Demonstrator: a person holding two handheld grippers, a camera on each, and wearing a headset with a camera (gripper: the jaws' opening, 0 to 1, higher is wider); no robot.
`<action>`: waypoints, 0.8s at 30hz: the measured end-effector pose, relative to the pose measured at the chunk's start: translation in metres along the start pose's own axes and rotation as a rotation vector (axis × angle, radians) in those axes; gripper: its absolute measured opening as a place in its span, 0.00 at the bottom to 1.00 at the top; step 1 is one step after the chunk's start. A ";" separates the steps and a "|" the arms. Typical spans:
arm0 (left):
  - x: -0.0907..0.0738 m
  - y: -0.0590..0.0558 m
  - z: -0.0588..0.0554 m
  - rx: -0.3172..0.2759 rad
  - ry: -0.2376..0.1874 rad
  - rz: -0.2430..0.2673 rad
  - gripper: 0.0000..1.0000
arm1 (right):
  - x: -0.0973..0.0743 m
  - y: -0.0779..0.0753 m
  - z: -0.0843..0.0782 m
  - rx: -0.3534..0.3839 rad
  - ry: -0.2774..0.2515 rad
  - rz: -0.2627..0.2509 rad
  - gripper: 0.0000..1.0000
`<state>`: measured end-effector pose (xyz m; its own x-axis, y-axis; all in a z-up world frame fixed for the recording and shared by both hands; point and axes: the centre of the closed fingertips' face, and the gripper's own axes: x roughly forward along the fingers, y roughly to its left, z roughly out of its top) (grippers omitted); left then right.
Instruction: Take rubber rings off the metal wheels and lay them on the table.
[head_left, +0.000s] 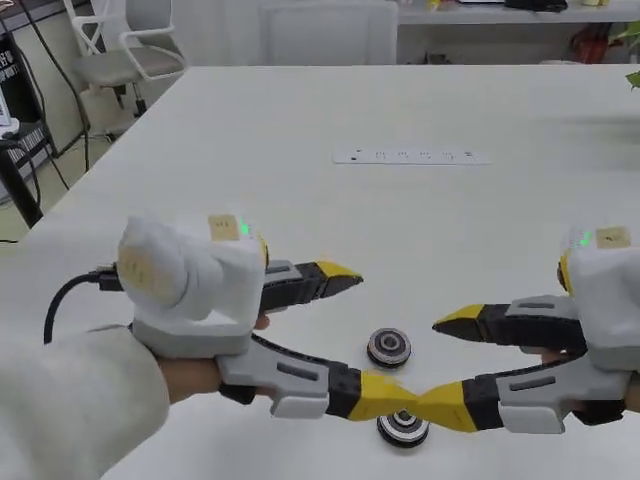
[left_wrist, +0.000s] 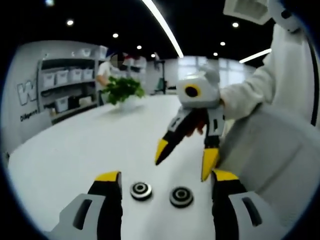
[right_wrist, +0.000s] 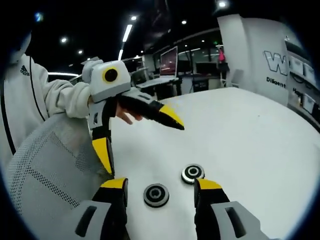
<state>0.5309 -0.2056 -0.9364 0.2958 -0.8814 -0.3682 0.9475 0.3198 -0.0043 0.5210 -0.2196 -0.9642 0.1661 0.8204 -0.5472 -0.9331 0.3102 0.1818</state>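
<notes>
Metal wheels (head_left: 388, 347), black-ringed, flat on table (head_left: 300, 120)

Right gripper (right_wrist: 160, 183) parted — near wheel (right_wrist: 156, 195) between its jaws, far wheel (right_wrist: 192, 173) just beyond.

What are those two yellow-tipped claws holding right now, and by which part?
Nothing. The left gripper and right gripper both have their fingers spread open. The far wheel and near wheel lie free on the table.
</notes>
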 end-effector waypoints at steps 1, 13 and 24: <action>0.002 -0.004 -0.006 -0.008 0.021 -0.019 0.72 | 0.002 0.001 0.001 -0.011 -0.010 -0.005 0.47; 0.020 -0.011 -0.030 -0.026 0.073 -0.027 0.55 | 0.016 0.002 -0.043 -0.061 0.167 0.017 0.32; 0.031 -0.021 -0.043 0.023 0.118 -0.063 0.32 | 0.019 0.001 -0.050 -0.093 0.208 0.012 0.21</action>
<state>0.5147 -0.2243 -0.9878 0.2211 -0.8521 -0.4744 0.9666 0.2562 -0.0096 0.5069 -0.2278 -1.0156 0.0945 0.7037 -0.7042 -0.9616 0.2476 0.1184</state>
